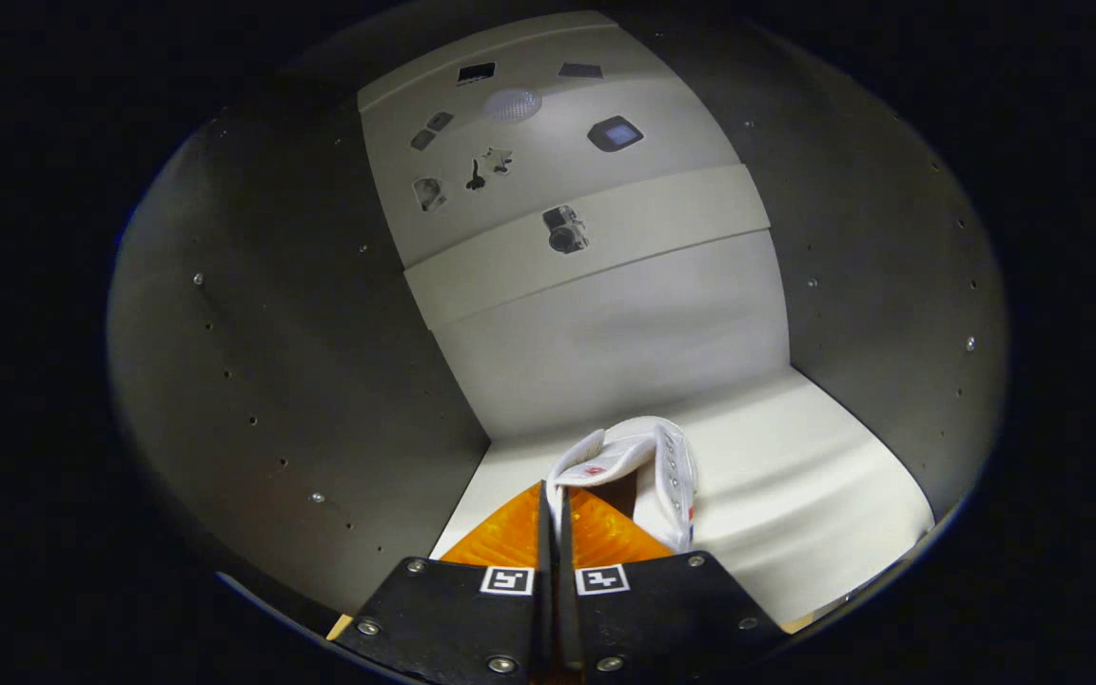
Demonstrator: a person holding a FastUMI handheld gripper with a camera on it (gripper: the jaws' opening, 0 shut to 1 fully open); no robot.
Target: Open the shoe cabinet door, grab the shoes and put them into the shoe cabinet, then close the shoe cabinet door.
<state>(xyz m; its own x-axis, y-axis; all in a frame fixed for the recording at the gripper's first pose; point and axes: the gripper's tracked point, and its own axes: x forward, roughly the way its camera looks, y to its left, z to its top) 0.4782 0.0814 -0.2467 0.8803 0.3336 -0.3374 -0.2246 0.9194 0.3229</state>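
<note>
Orange fingers [596, 533] of the gripper [556, 518] are clenched on the white edge of a shoe [648, 471], pinched between the two pads. Shoe sits on the white cabinet shelf [795, 485], just ahead of the fingers, inside the cabinet [301, 362]. Side walls stand well apart on both sides. Back panel [605, 323] lies beyond the shoe. Shelf surface to the right of the shoe is open up to the front edge.

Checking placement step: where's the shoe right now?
In the gripper view, the white shoe is inside the cabinet, low over its floor near the back wall, pinched between the shut orange fingers.
</note>
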